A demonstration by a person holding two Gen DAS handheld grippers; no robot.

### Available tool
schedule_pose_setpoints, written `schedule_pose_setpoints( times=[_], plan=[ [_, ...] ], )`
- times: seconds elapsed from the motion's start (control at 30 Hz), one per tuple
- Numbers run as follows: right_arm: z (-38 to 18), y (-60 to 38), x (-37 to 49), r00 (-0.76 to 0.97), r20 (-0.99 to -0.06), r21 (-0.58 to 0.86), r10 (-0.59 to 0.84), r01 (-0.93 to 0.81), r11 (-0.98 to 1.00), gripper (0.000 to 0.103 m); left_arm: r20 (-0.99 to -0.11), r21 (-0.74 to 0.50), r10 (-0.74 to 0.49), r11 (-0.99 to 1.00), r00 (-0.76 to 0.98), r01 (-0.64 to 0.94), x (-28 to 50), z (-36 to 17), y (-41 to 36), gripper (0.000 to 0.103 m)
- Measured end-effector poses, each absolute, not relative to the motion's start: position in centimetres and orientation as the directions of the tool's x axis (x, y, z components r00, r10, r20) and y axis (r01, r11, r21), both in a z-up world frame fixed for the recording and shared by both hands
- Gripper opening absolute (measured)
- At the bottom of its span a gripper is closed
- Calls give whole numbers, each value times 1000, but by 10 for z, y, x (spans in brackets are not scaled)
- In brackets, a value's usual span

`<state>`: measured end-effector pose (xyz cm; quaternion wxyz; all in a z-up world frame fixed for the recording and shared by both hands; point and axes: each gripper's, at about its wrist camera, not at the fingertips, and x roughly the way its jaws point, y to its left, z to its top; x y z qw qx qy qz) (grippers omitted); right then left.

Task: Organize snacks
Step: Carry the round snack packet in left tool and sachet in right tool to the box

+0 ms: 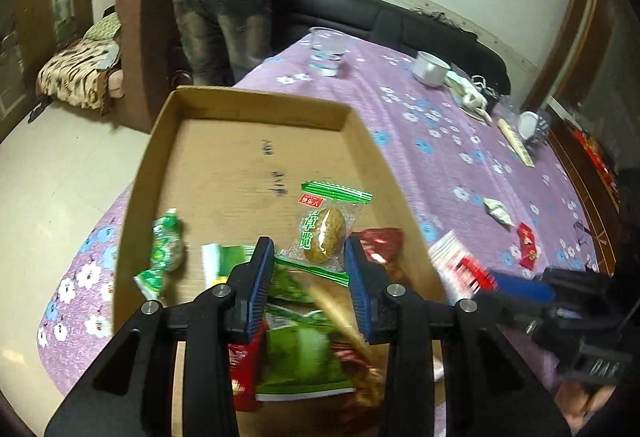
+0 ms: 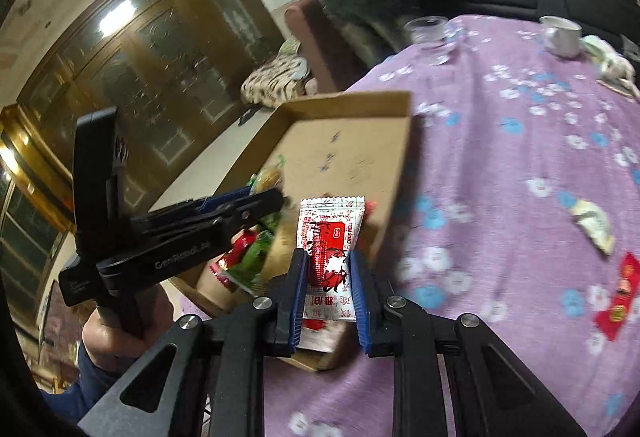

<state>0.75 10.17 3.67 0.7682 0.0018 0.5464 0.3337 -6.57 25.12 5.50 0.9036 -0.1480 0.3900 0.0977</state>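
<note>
A shallow cardboard tray (image 1: 240,109) lies on the purple flowered tablecloth and holds several snack packets. My left gripper (image 1: 310,249) is shut on a clear green-edged packet with a round brown cake (image 1: 326,229), held above the tray's near end. Under it lie green and red packets (image 1: 300,357); a green wrapped snack (image 1: 164,253) lies at the tray's left. My right gripper (image 2: 330,261) is shut on a red-and-white packet (image 2: 332,233) above the tray's right wall (image 2: 394,165). That packet shows blurred in the left wrist view (image 1: 460,265).
On the cloth to the right lie a pale wrapped snack (image 2: 592,225) and red packets (image 2: 618,297). Farther back stand a clear plastic cup (image 1: 328,45), a white cup (image 1: 430,67) and clutter. A person stands at the sofa behind the table.
</note>
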Motion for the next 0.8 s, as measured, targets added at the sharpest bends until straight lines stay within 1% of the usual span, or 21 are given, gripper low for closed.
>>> schedule_pose_setpoints(
  times=[0.27,0.5,0.57,0.8],
  plan=[
    [14,129,0,138,-856,366,498,-517,773,21,-731,-192,83,928,678,-321,-72,50,266,34],
    [5,133,1,166,-863,339,477,-511,790,21,-723,-169,113,928,682,-333,-72,47,266,34],
    [2,133,0,183,-862,326,473,-514,793,21,-714,-154,139,925,686,-347,-74,46,265,34],
    [0,136,-11,269,-846,261,460,-542,799,21,-665,-29,293,909,687,-416,-76,39,253,35]
  ],
)
